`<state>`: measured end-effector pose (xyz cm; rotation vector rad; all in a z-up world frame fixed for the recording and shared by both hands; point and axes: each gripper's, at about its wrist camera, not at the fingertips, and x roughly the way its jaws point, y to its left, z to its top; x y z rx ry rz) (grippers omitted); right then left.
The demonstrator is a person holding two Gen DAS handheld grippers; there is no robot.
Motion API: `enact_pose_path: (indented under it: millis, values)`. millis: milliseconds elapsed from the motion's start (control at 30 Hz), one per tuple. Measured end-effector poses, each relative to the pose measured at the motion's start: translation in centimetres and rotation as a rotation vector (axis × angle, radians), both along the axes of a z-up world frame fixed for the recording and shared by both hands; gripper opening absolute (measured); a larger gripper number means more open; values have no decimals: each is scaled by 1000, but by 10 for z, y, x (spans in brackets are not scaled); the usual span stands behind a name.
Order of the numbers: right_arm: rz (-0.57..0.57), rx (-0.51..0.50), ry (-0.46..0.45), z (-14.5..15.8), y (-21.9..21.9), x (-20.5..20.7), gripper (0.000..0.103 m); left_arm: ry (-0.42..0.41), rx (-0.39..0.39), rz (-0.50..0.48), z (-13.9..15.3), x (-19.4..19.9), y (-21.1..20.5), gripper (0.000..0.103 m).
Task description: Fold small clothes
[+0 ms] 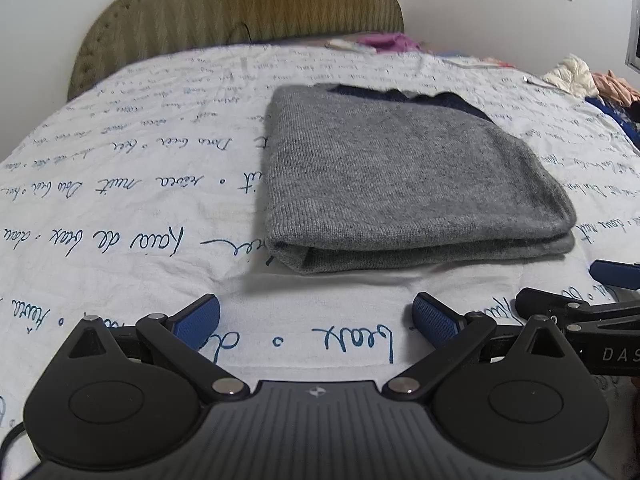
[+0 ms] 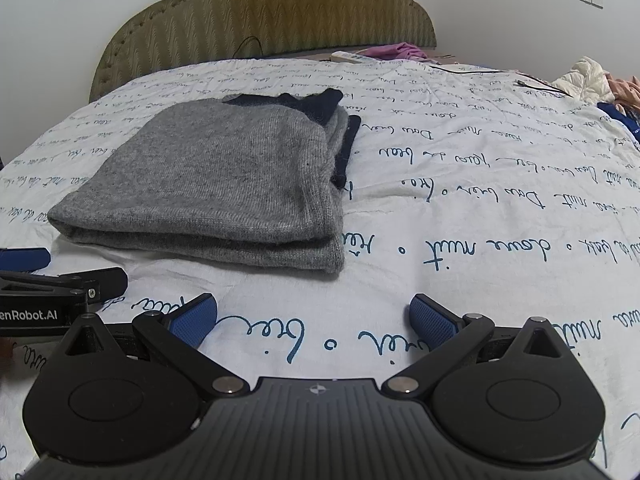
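left gripper [image 1: 316, 320] fingers spread wide, nothing between the blue pads [image 1: 200, 316], low over the bed sheet [image 1: 120, 184]. right gripper [image 2: 314, 318] likewise wide apart and empty, just beside the left one. folded grey sweater [image 1: 400, 168] lies flat on the sheet ahead of both, apart from the pads, dark navy trim at its far edge. olive headboard [image 2: 272, 12] behind; loose clothes [image 2: 592, 76] at far right.

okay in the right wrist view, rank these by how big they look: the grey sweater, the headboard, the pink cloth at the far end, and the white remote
1. headboard and grey sweater: similar spans, and the sweater's nearness inflates it, so no ranking between them.
2. pink cloth
3. white remote, slightly smaller than the cloth; both are far off.
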<state>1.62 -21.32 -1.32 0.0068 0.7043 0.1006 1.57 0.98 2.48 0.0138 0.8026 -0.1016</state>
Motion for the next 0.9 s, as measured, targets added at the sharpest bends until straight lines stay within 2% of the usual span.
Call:
enact_pose_path:
  millis: [67, 133, 233, 433, 567, 700, 800, 900]
  values:
    - [-4, 7, 15, 4, -2, -2, 102, 27, -30, 19, 9, -1, 4, 103]
    - [-14, 31, 42, 13, -4, -7, 102, 19, -35, 33, 19, -7, 5, 103]
    - [-2, 71, 64, 32, -5, -13, 102, 34, -46, 15, 31, -14, 6, 103]
    - [32, 0, 97, 53, 6, -3, 102, 123, -102, 3, 38, -7, 9, 103]
    - [29, -23, 147, 49, 10, 9, 102, 105, -64, 18, 39, 2, 6, 103]
    - [10, 29, 202, 43, 3, 20, 102, 80, -108, 4, 44, 0, 7, 103]
    - [1, 76, 238, 41, 1, 24, 102, 106, -118, -1, 49, -2, 4, 103]
    - [15, 73, 254, 39, 5, 25, 102, 111, -84, -7, 49, -2, 2, 103]
